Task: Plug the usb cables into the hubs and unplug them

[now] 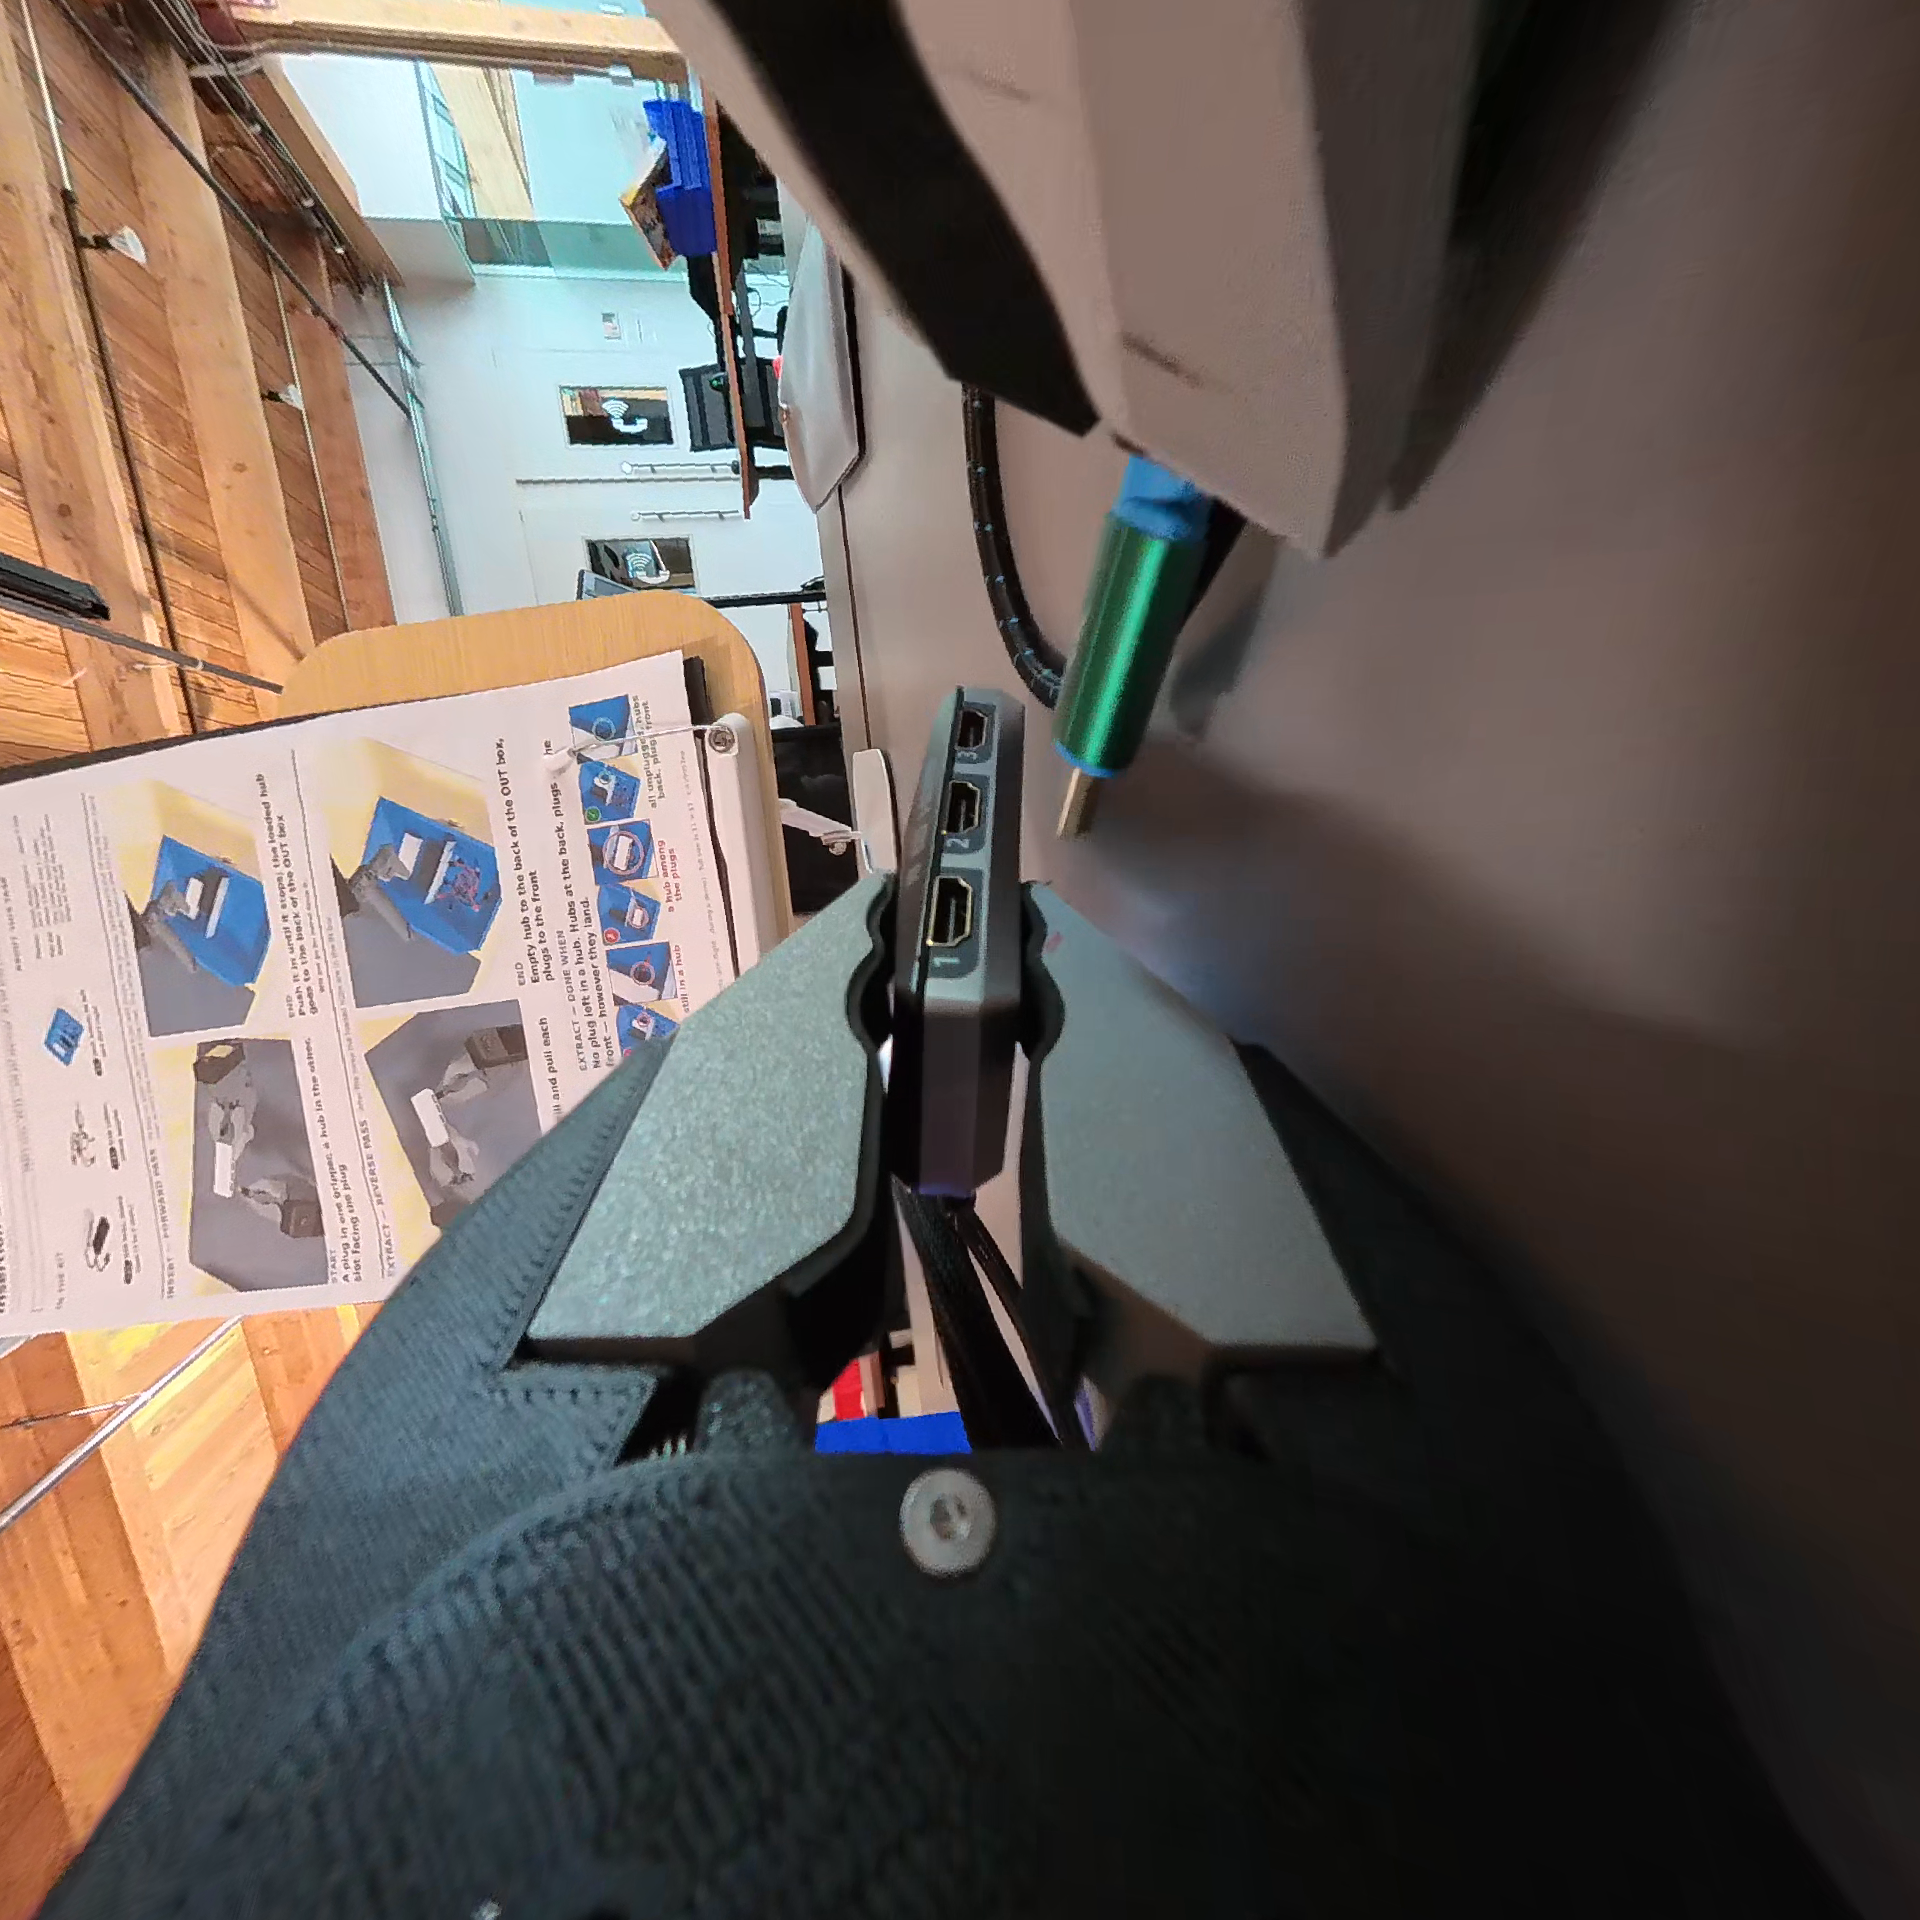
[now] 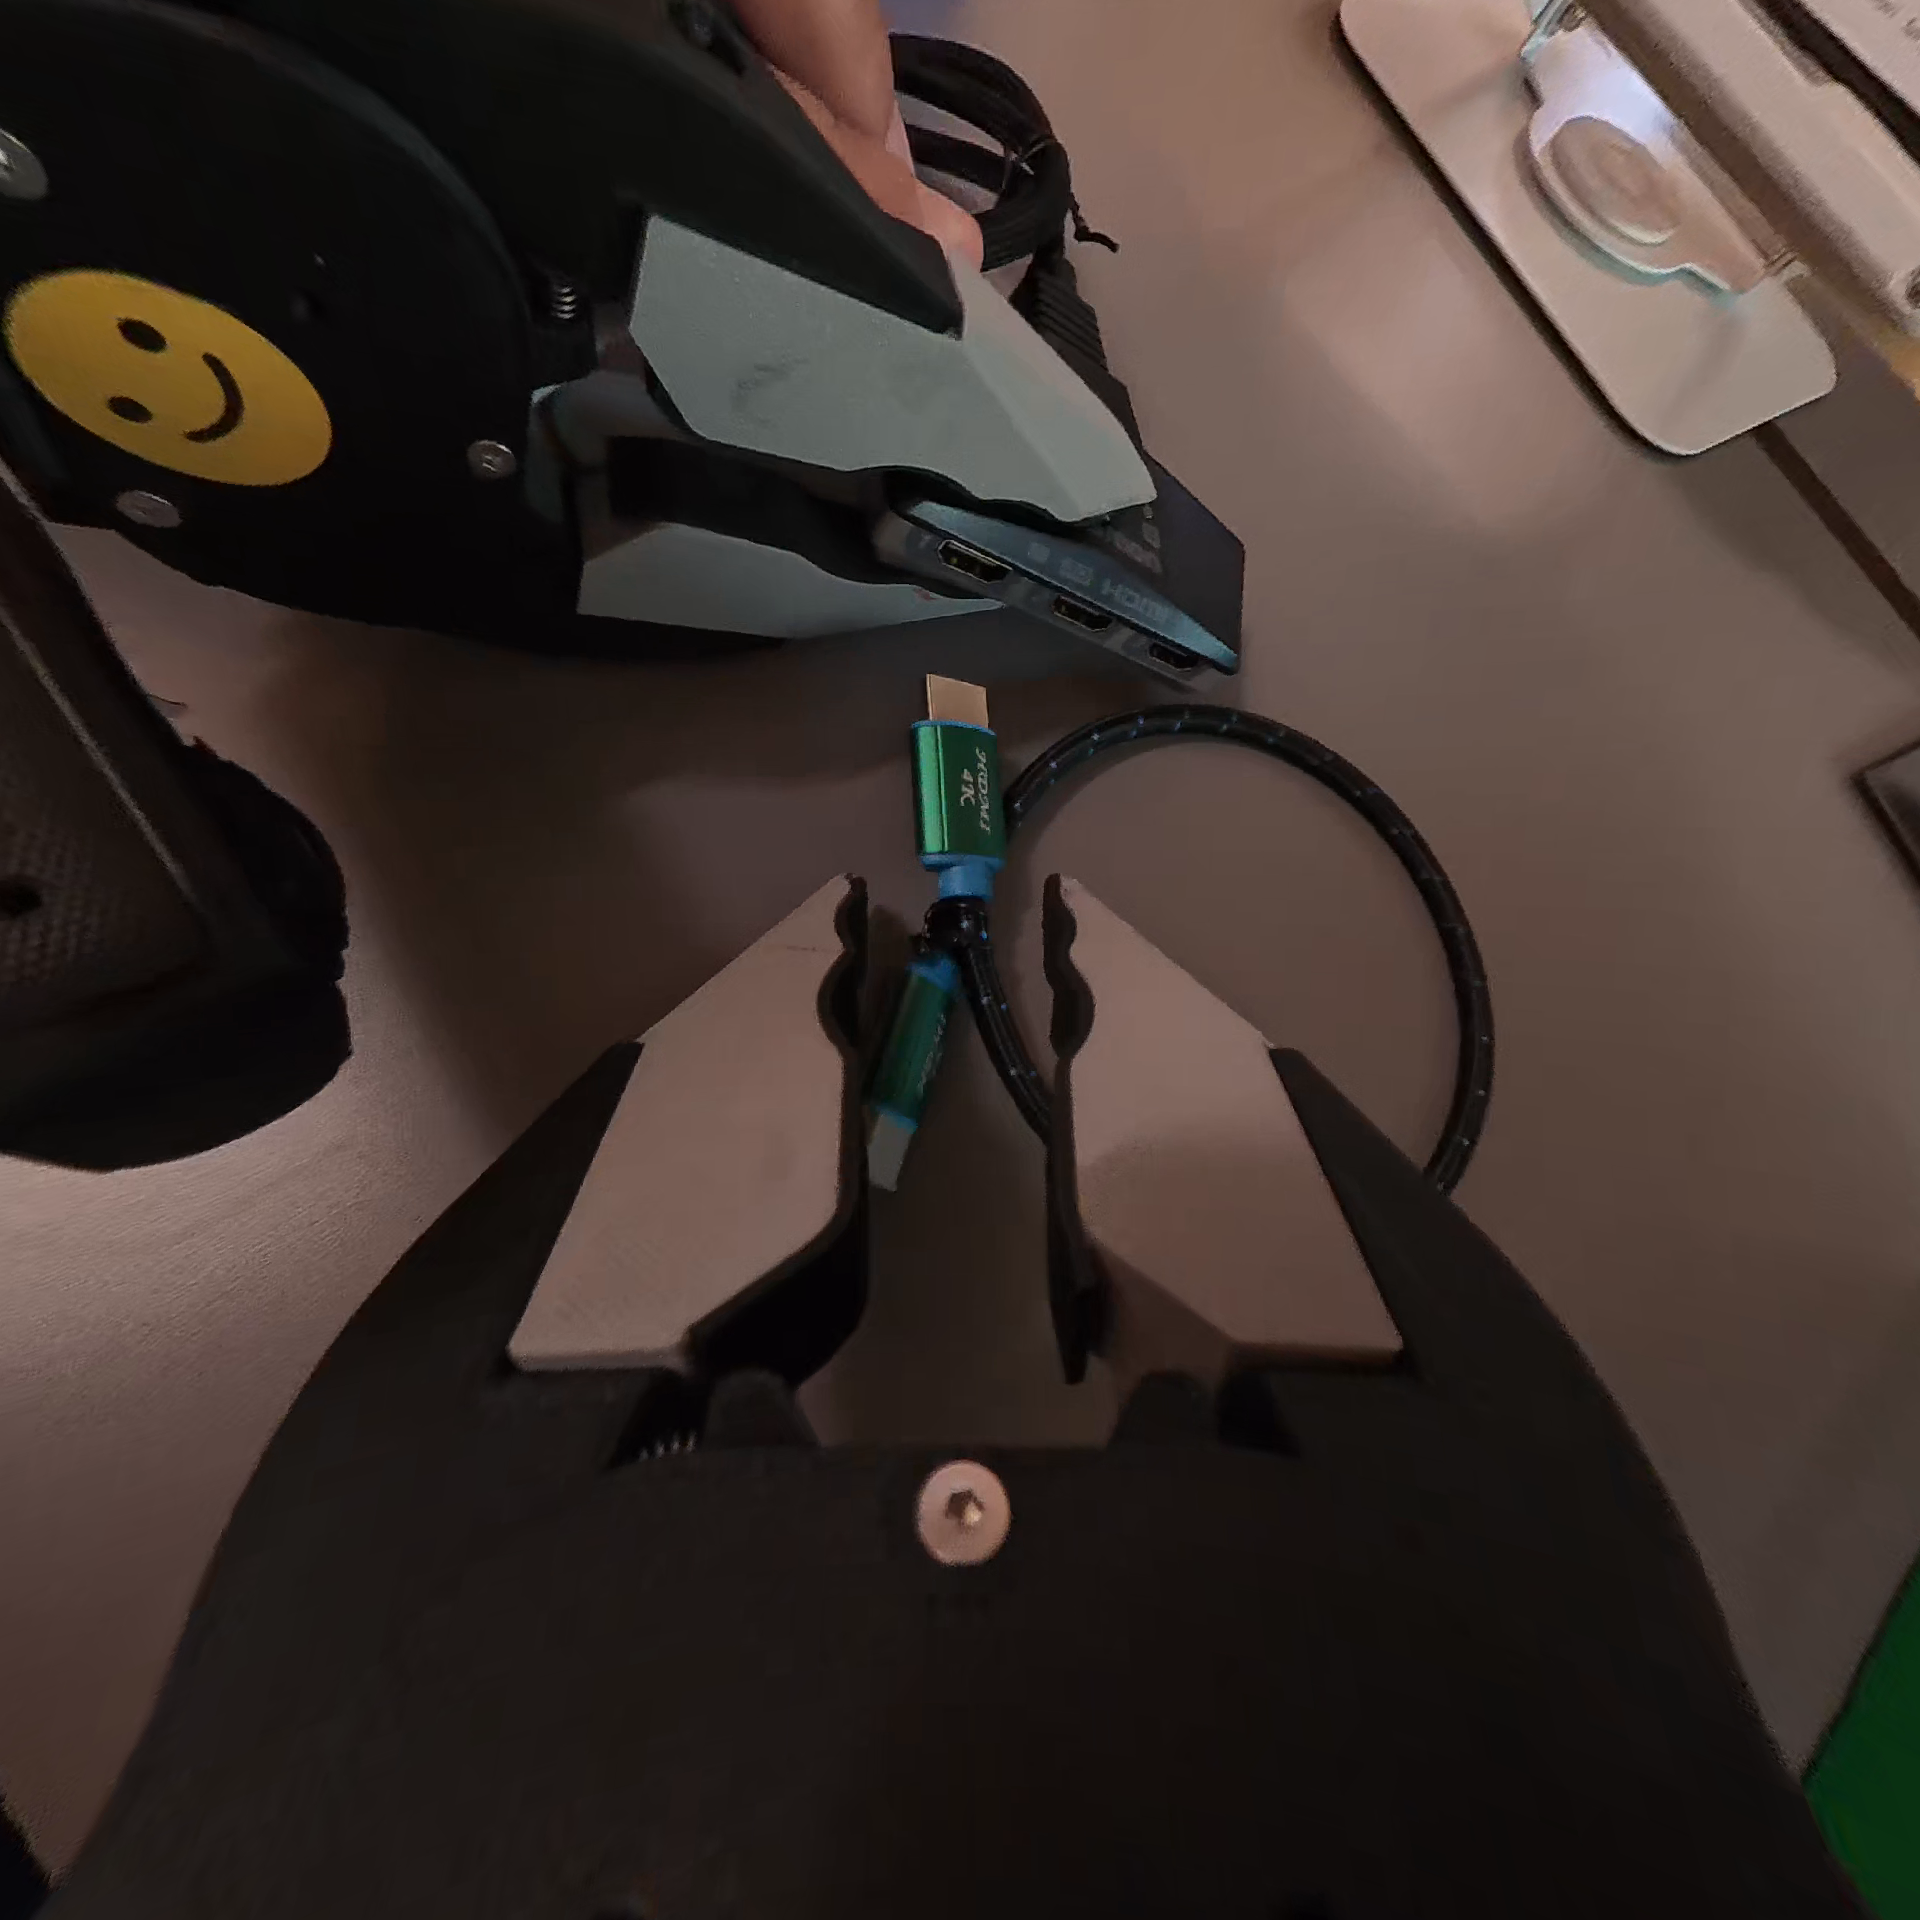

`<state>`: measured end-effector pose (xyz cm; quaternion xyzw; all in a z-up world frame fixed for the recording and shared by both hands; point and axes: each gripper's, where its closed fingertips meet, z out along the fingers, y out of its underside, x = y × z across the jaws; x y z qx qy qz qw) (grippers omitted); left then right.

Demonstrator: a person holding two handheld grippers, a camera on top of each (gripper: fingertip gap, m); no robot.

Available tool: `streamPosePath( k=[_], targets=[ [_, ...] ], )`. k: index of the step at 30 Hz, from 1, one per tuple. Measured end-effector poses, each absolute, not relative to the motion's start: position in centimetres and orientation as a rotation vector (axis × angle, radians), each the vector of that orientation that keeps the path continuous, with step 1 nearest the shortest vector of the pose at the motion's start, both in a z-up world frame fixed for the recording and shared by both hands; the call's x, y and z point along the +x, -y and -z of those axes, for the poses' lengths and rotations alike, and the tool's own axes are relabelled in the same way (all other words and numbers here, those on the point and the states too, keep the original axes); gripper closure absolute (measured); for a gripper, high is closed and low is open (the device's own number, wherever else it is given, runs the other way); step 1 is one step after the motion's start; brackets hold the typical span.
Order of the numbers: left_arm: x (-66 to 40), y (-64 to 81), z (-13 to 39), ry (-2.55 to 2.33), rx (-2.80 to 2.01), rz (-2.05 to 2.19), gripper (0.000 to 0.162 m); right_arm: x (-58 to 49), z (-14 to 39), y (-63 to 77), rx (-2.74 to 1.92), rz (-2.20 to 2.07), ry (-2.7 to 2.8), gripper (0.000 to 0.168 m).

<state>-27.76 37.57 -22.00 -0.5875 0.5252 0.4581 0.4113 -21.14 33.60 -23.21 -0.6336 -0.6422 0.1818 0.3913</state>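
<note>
The left hand-held gripper [image 2: 997, 561] was clamped on a dark HDMI switch [image 2: 1132, 592], ports facing the green HDMI plug [image 2: 956, 795] lying on the grey table [image 2: 1558, 727]. The right hand-held gripper [image 2: 951, 904], fingers apart, straddled the braided cable [image 2: 1460, 935] just behind the plug, whose long axis pointed at the ports.

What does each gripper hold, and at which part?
Left gripper clamps the black hub at its port end, by its flat faces. Right gripper holds nothing; jaws open around the cable.

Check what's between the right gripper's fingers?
Between the right gripper fingers: a braided black cable and a second green plug. Contact with the fingers is unclear.
</note>
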Motion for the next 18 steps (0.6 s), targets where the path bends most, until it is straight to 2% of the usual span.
streamPosePath(
  k=[7, 18],
  targets=[
    [-27.7, -37.6, 22.1, -1.320, -1.488, -1.134, 0.144, -22.2, 24.0, -34.2, -1.559, -0.374, 1.672, 0.147],
    [-27.7, -37.5, 22.1, -1.311, -1.505, -1.104, 0.144, -22.0, 22.5, -34.9, -1.818, -0.949, 1.492, 0.148]
  ],
)
